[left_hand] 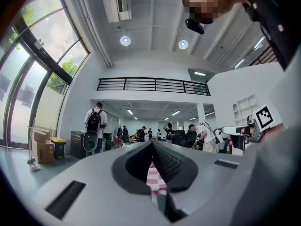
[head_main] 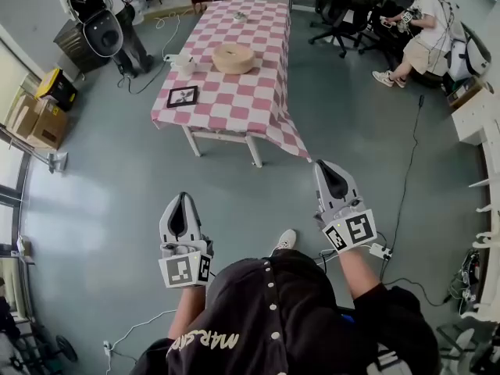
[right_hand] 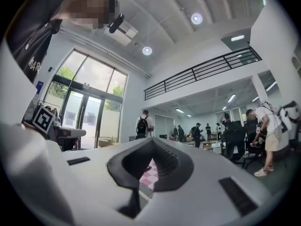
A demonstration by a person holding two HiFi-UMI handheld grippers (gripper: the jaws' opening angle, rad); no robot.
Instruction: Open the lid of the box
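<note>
A round woven box (head_main: pixel 234 58) with its lid on sits on a table with a red-and-white checked cloth (head_main: pixel 262 100), far ahead of me. Both grippers hang over the grey floor, well short of the table. My left gripper (head_main: pixel 183 199) points toward the table, jaws together, nothing in them. My right gripper (head_main: pixel 324 166) is a little farther forward, also shut and empty. In the left gripper view the closed jaws (left_hand: pixel 153 145) leave only a sliver of checked cloth (left_hand: pixel 157 180) showing. The right gripper view shows the same closed jaws (right_hand: pixel 151 141).
A framed black-and-white marker (head_main: pixel 182 96) and a small white object (head_main: pixel 184 63) also lie on the table. A person sits on a chair at the far right (head_main: pixel 422 30). Cardboard boxes (head_main: pixel 35 119) stand at the left. A power strip (head_main: pixel 380 251) and cables lie on the floor.
</note>
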